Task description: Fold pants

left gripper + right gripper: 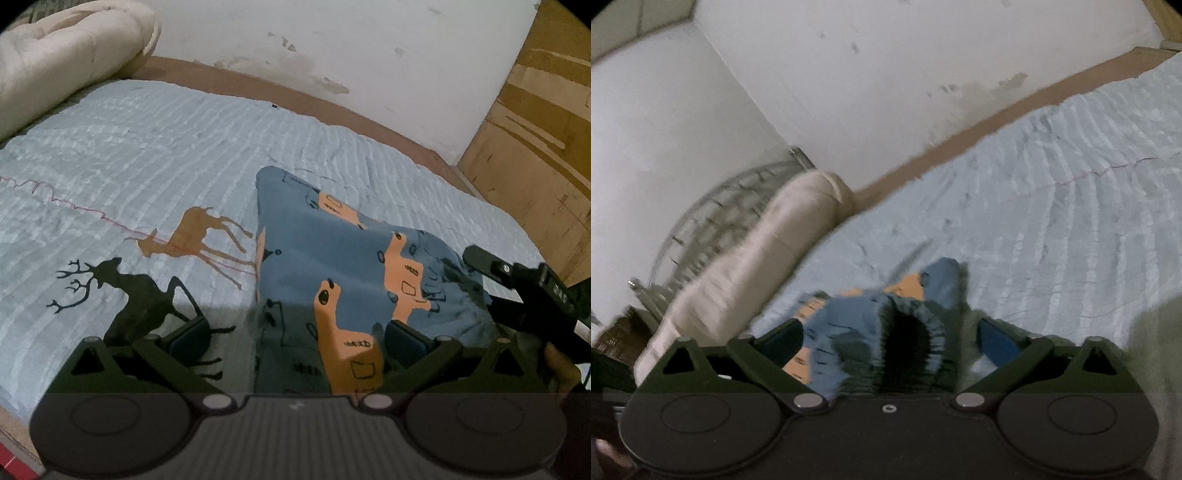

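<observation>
Blue pants (332,266) with orange patches lie bunched on a light blue quilt (147,147) with deer prints. My left gripper (295,343) hangs low over their near end with its jaws wide apart. One of its fingers (188,339) is over bare quilt and the other is over the cloth. In the right wrist view the ribbed waistband (908,332) gapes between the fingers of my right gripper (888,339), which stands wide open with a gap on its right side. The right gripper's black body (517,284) shows at the pants' right edge in the left wrist view.
A rolled cream blanket (66,55) (757,266) lies at one end of the bed. A brown bed frame (332,107) runs along a stained white wall. A wooden cabinet (535,129) stands at the other end. A wire fan guard (720,221) is behind the blanket.
</observation>
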`<state>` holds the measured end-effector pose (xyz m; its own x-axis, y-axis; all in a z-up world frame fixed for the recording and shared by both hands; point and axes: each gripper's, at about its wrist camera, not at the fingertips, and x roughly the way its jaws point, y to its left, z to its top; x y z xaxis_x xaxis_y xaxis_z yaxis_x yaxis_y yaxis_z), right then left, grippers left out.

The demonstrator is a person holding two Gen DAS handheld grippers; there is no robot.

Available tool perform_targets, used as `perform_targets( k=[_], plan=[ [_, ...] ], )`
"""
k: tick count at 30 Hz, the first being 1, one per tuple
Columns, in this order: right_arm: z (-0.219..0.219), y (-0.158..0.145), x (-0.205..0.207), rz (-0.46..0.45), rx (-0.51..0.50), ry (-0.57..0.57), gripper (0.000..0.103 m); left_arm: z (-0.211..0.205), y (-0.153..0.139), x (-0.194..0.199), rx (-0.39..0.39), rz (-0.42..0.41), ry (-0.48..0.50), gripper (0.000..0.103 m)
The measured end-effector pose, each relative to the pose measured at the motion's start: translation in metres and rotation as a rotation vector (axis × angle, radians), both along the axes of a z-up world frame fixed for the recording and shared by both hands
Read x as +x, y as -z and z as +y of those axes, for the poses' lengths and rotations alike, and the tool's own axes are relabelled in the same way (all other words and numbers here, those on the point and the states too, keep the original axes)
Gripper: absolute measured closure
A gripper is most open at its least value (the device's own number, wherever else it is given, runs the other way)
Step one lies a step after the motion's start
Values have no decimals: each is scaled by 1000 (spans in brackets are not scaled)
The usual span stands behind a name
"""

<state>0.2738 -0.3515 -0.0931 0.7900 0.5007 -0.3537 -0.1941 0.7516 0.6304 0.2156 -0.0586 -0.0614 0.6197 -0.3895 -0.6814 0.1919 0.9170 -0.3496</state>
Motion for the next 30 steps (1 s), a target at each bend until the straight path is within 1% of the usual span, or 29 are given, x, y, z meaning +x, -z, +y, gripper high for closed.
perform_targets(
  k=[1, 3, 4, 6, 7, 8, 10, 12, 15, 17, 18, 19, 20, 21, 23, 26, 30],
  plan=[
    [-2, 1, -1, -7, 23, -3, 10, 1, -1, -1, -3, 1, 2, 1],
    [-6, 2, -1, -6, 50, 3, 22, 5, -3, -4, -20, 0, -4, 1],
    [-8, 3, 0, 2, 58, 6, 25, 6, -4, -5, -29, 1, -6, 1],
    [-10, 6, 2, 18, 69, 16, 39, 7, -5, -7, -33, 4, -3, 1],
    [-12, 7, 2, 26, 79, 21, 43, 7, -6, -8, -31, 4, -3, 2],
    [-13, 9, 2, 32, 91, 28, 50, 7, -8, -8, -30, 6, -6, 4],
    [-19, 14, 0, 44, 126, 50, 57, 7, -9, -8, -36, 13, -14, 7],
    [-20, 15, 0, 49, 138, 55, 60, 7, -10, -8, -36, 18, -19, 11],
    [-17, 13, -3, 50, 117, 54, 64, 8, -11, -8, -26, 25, -19, 21],
    [-15, 13, -5, 49, 114, 56, 67, 7, -11, -6, -4, 33, -27, 33],
    [-15, 12, -5, 49, 109, 57, 68, 6, -12, -6, 3, 36, -29, 38],
    [-13, 11, -5, 50, 98, 59, 69, 6, -12, -5, 1, 38, -23, 51],
    [-10, 9, -5, 51, 83, 60, 72, 7, -12, -5, -12, 43, -13, 58],
    [-7, 7, -4, 49, 68, 60, 74, 7, -13, -5, -12, 42, -19, 60],
    [1, 1, -4, 46, 37, 60, 77, 7, -14, -5, 6, 32, -24, 81],
    [5, -8, -5, 34, 22, 57, 81, 9, -20, -4, -2, 22, -14, 87],
    [9, -19, -5, 17, 14, 59, 84, 9, -29, -2, 16, -13, 7, 89]
  ],
)
